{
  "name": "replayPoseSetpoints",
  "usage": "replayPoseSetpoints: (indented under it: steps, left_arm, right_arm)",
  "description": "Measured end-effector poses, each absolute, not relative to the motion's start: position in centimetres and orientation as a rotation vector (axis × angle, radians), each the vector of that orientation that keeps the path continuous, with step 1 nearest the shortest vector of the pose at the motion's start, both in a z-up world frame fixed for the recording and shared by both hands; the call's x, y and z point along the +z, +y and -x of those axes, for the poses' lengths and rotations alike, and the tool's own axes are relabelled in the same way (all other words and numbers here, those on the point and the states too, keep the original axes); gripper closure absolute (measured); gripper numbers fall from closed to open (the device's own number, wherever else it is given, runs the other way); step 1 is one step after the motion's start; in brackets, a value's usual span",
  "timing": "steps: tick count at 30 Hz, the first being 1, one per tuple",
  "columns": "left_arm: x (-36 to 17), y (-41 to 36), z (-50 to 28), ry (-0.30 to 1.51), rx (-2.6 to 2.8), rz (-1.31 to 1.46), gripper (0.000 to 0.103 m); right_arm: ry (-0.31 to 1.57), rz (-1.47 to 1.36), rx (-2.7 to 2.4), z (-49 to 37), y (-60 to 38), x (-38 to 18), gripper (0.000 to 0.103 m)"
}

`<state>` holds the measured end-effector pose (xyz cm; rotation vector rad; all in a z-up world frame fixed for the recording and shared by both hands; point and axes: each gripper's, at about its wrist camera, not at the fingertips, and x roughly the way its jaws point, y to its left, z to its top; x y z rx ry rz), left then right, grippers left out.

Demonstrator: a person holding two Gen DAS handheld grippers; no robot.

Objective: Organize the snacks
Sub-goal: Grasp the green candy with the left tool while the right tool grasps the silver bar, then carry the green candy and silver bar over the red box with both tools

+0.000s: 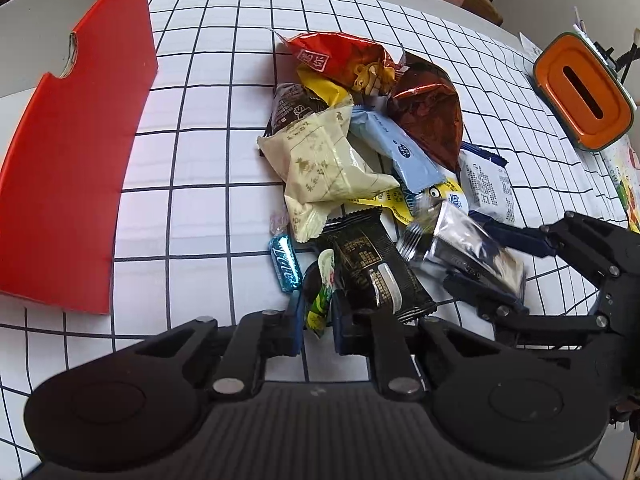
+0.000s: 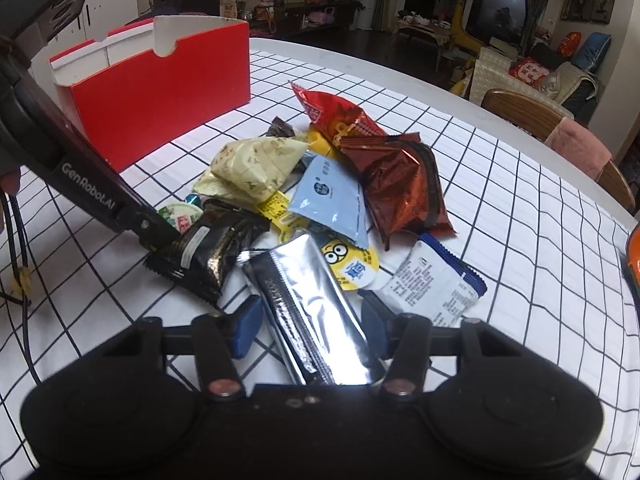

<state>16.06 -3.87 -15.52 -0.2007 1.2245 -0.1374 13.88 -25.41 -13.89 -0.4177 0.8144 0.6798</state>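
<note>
My right hand-held gripper (image 2: 310, 326) brackets the silver foil packet (image 2: 308, 304), jaws apart. Judged light, slick, crinkly; grip mid-body. My left hand-held gripper (image 1: 318, 322) pinches a green-white sachet (image 1: 320, 292). Beyond, the snack pile (image 2: 320, 184) lies on the checked surface (image 2: 500, 200); red box (image 2: 160, 92) farthest.

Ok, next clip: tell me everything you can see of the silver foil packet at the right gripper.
The silver foil packet is a long, flat, shiny pouch with crimped ends and a dark printed strip running down its length. It lies between the fingers of the right gripper, which look set apart around it; contact is unclear. Its far end points at the snack pile, near the yellow cartoon-face cup. In the left wrist view it looks lifted and blurred.
</note>
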Motion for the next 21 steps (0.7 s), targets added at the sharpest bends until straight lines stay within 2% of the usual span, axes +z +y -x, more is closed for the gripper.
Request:
replayPoseSetpoints:
  steps: [9, 21]
  left_arm:
    - [-14.6, -4.0, -14.9, 1.197, -0.121, 0.192, 0.090]
    - [-10.9, -3.2, -10.6, 1.121, -0.094, 0.158, 0.090]
  right_arm:
    - [0.812, 0.367, 0.615, -12.5, -26.0, -12.8, 0.061]
    - [0.775, 0.301, 0.605, -9.1, -25.5, -9.2, 0.063]
